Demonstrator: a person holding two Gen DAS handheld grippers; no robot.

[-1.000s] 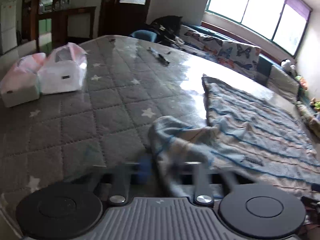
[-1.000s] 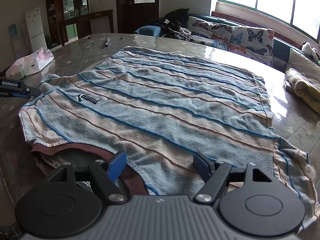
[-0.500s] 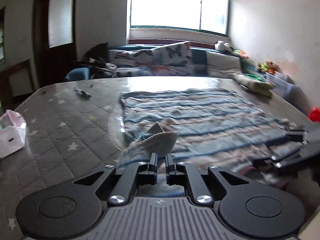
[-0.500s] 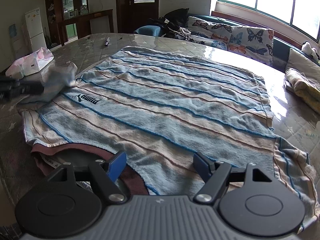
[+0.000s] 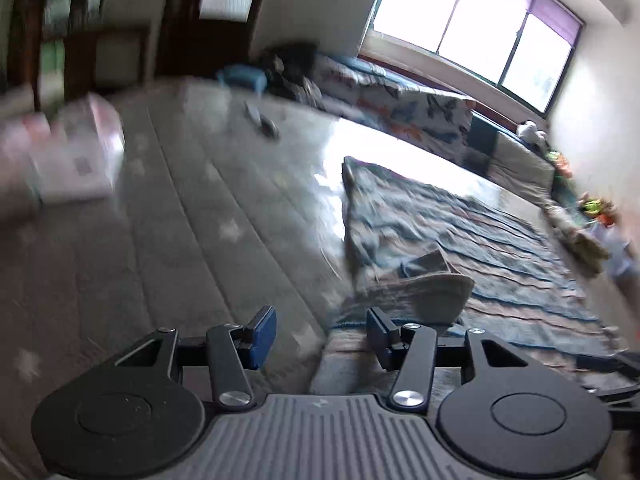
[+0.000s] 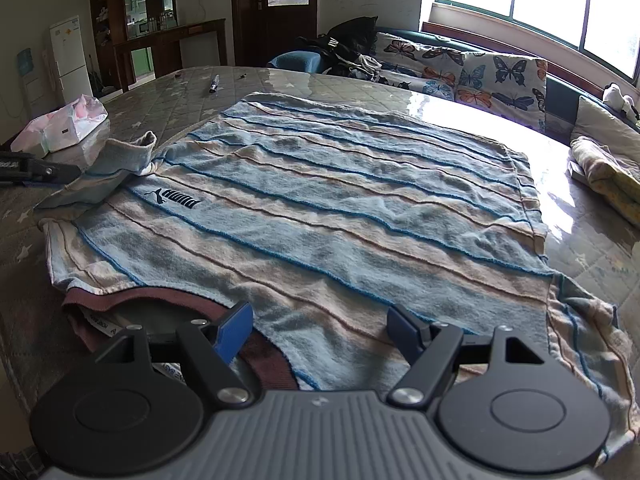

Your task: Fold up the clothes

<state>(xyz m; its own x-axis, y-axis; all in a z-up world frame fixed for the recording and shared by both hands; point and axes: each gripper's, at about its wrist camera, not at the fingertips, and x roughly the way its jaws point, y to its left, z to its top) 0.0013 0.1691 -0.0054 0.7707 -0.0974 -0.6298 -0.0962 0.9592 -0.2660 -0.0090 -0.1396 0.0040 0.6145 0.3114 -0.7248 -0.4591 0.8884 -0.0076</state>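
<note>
My left gripper (image 5: 321, 334) has its jaws spread with nothing between them, hanging just over the shirt's near edge where the left sleeve (image 6: 116, 164) lies turned in over the chest. My right gripper (image 6: 320, 326) is also spread and empty, low over the maroon collar (image 6: 176, 300).

The striped T-shirt (image 6: 340, 208) lies flat, front up, on the star-quilted bed (image 6: 168, 100) — body smoothed, right sleeve (image 6: 580, 332) out to the side by my right jaws. I'd judge it a soft, light terry knit: it will drape and sag from any single pinch, and its nap should grip the quilt rather than slide. A hem, the sleeve cuff or the doubled shoulder seam looks like the firmest hold; the middle of a panel would just bunch.

Room is fair. The bed's near edge runs right under both grippers, so cloth dragged toward me could slip off. Left of the shirt there is open quilt up to the plastic-wrapped packs (image 6: 64, 128); a marker pen (image 6: 214, 83) lies well beyond the hem, and a folded yellowish cloth (image 6: 604, 172) sits off to the right, apart from the shirt.
</note>
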